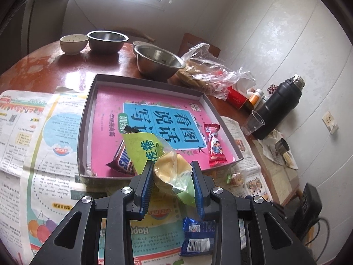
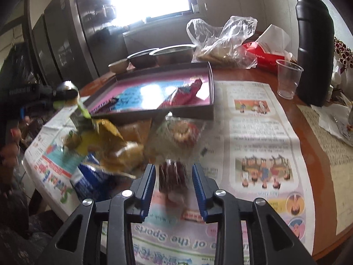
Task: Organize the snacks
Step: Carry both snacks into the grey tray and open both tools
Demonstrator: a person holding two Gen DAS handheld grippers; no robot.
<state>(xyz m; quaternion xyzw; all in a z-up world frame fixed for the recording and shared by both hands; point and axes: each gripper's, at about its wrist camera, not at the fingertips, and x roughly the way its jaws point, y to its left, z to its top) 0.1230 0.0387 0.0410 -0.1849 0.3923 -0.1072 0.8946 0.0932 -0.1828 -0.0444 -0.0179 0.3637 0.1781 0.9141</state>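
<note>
Left gripper (image 1: 172, 172): jaws clenched on a green-wrapped pastry (image 1: 171, 165), pinched across the clear end of the wrapper where the yellow cake shows. The packet is carried clear of the worktop, over the near wall of the shallow box (image 1: 85, 119). Likely reason: the box is the collecting place, and a grip on the wrapper rather than the cake spares the soft filling.

Box sits on the newspaper (image 1: 42, 145), a pink book cover lining its floor. Already inside: a Snickers bar (image 1: 121, 160) against the near wall, partly under the held packet, and a red cartoon-printed snack (image 1: 215, 144) near the right wall. The two lie apart, which leaves the middle of the box free for more.

Right gripper (image 2: 173, 177): the view is motion-blurred. A dark red packet (image 2: 173, 176) lies between the jaws, but a gap shows on both sides, so the jaws read as released, not gripping. Judged step: lining up a pick, or just let go; the frame does not settle which.

Unsorted pile remains on the paper just before the box: a clear bag of nuts (image 2: 182, 132), a yellow packet (image 2: 114, 145), and a blue packet (image 1: 197, 234) nearest the person.

Steel bowls (image 1: 157, 63), a crumpled plastic bag (image 1: 211, 70), a black flask (image 1: 278, 108) and a clear cup (image 1: 252, 122) crowd the far and right side, well away from the sorting.
</note>
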